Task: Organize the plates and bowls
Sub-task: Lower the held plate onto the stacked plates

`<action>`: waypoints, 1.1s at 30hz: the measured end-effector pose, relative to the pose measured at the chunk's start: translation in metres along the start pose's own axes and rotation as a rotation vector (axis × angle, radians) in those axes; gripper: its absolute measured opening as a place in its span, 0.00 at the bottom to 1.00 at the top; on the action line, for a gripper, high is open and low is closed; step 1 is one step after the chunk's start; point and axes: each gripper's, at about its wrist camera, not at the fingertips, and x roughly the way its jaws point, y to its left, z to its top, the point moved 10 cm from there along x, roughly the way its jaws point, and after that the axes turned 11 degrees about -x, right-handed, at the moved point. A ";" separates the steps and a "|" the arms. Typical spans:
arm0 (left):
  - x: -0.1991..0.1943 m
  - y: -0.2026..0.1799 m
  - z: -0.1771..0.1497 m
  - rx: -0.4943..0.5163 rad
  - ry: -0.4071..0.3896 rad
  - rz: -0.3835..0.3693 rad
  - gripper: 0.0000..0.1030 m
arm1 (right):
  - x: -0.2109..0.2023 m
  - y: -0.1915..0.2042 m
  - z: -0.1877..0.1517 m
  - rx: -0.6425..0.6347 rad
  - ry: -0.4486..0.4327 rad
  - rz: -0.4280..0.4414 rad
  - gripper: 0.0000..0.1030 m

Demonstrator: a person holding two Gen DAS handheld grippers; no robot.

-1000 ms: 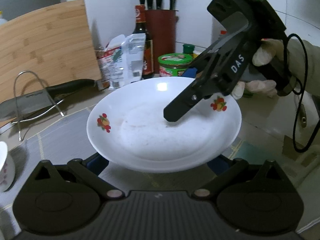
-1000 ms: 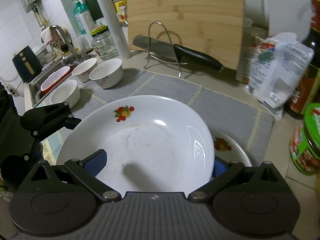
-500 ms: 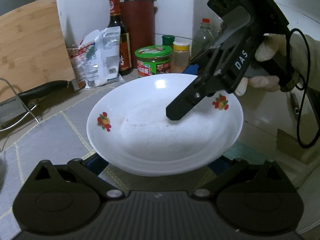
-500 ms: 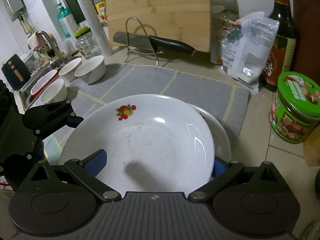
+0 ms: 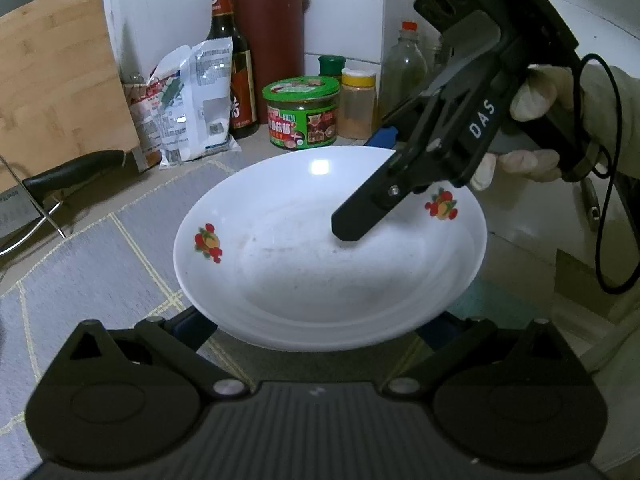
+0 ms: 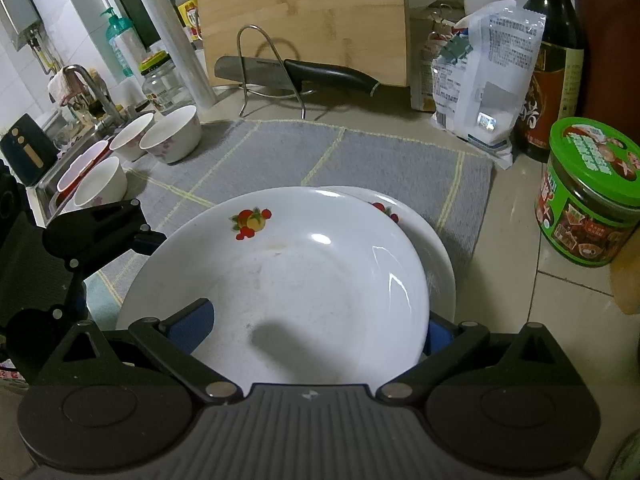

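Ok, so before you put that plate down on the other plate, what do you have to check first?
1. Firm hold on the top plate: cannot tell. The right tool has one finger over it and the left tool reaches under its rim.
2. Bottom plate lying flat on the grey mat: ok.
3. Top plate lined up over the bottom plate: not ok. In the right wrist view it sits off to the left.
4. Bottom plate empty inside: cannot tell, it is mostly hidden.
5. Bowls and green jar apart from the plates: ok.
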 end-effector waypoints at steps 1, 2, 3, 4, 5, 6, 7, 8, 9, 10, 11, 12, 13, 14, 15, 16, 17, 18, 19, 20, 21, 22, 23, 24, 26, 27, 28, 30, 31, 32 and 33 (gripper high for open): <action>0.001 0.000 0.001 0.000 0.002 0.000 0.99 | 0.001 0.000 0.000 0.001 0.002 0.000 1.00; 0.001 0.000 0.000 0.000 0.004 0.000 0.99 | 0.001 0.000 -0.001 0.003 0.005 0.000 1.00; 0.002 0.000 0.000 0.000 0.008 0.000 0.99 | 0.002 0.000 -0.001 0.003 0.007 0.001 1.00; 0.002 0.000 0.000 0.000 0.010 -0.001 0.99 | 0.003 0.000 -0.002 0.004 0.009 0.001 1.00; 0.002 0.000 0.000 0.001 0.011 -0.001 0.99 | 0.003 0.000 -0.003 0.006 0.010 0.002 1.00; 0.002 0.000 0.000 0.005 0.012 0.000 0.99 | 0.004 0.000 -0.003 0.007 0.011 0.002 1.00; 0.002 0.000 0.001 0.008 0.013 0.002 0.99 | 0.004 -0.001 -0.004 0.007 0.012 0.002 1.00; 0.002 -0.001 0.001 0.012 0.015 0.003 0.99 | 0.005 -0.001 -0.004 0.008 0.012 0.003 1.00; 0.002 0.000 0.001 0.014 0.016 0.004 0.99 | 0.005 -0.001 -0.004 0.010 0.014 0.004 1.00; 0.002 -0.001 0.001 0.016 0.018 0.005 0.99 | 0.005 -0.002 -0.004 0.011 0.015 0.003 1.00; 0.003 -0.001 0.001 0.020 0.022 0.007 0.99 | 0.006 -0.002 -0.005 0.011 0.017 0.002 1.00; 0.003 -0.001 0.001 0.024 0.025 0.009 0.99 | 0.006 -0.002 -0.005 0.011 0.019 0.000 1.00; 0.003 -0.001 0.002 0.028 0.030 0.012 0.99 | 0.006 -0.002 -0.006 0.012 0.020 -0.001 1.00; 0.004 -0.001 0.002 0.036 0.035 0.016 0.99 | 0.006 -0.001 -0.007 0.012 0.021 -0.002 1.00; 0.004 -0.001 0.002 0.043 0.039 0.018 0.99 | 0.006 -0.001 -0.007 0.012 0.022 -0.002 1.00; 0.004 -0.002 0.001 0.047 0.041 0.019 0.99 | 0.005 -0.001 -0.008 0.014 0.022 -0.002 1.00; 0.004 -0.002 0.001 0.053 0.045 0.022 0.99 | 0.005 -0.001 -0.008 0.016 0.021 -0.001 1.00; 0.005 -0.002 0.001 0.060 0.050 0.025 0.99 | 0.005 -0.001 -0.009 0.017 0.020 0.000 1.00; 0.005 -0.002 0.001 0.067 0.056 0.030 0.99 | 0.004 -0.001 -0.009 0.018 0.020 0.001 1.00; 0.006 -0.002 0.001 0.072 0.061 0.036 0.99 | 0.004 0.000 -0.009 0.019 0.020 0.000 1.00; 0.006 -0.003 0.001 0.076 0.065 0.042 0.99 | 0.004 0.000 -0.009 0.019 0.020 0.000 1.00; 0.007 -0.003 0.000 0.080 0.070 0.046 0.99 | 0.003 0.000 -0.009 0.020 0.020 0.000 1.00; 0.007 -0.003 0.000 0.082 0.074 0.051 0.99 | 0.003 0.000 -0.009 0.020 0.020 0.000 1.00; 0.007 -0.002 0.000 0.080 0.082 0.057 0.99 | 0.003 0.000 -0.009 0.019 0.021 -0.001 1.00; 0.008 0.003 0.000 0.039 0.098 0.055 0.98 | 0.002 0.000 -0.010 0.015 0.024 -0.004 1.00; 0.008 0.006 0.001 0.007 0.101 0.042 0.98 | 0.002 0.000 -0.010 0.014 0.025 -0.004 1.00; 0.008 0.008 0.001 -0.012 0.100 0.034 0.99 | 0.001 0.000 -0.010 0.016 0.024 -0.002 1.00; 0.008 0.008 0.001 -0.001 0.101 0.036 0.99 | 0.000 0.000 -0.011 0.018 0.024 -0.001 1.00; 0.009 0.007 0.001 0.013 0.101 0.044 0.99 | 0.000 0.000 -0.011 0.017 0.025 -0.003 1.00; 0.009 0.007 0.001 0.021 0.101 0.048 0.99 | -0.001 0.000 -0.011 0.016 0.025 -0.005 1.00; 0.009 0.007 0.001 0.022 0.102 0.047 0.99 | -0.001 0.001 -0.010 0.016 0.026 -0.006 1.00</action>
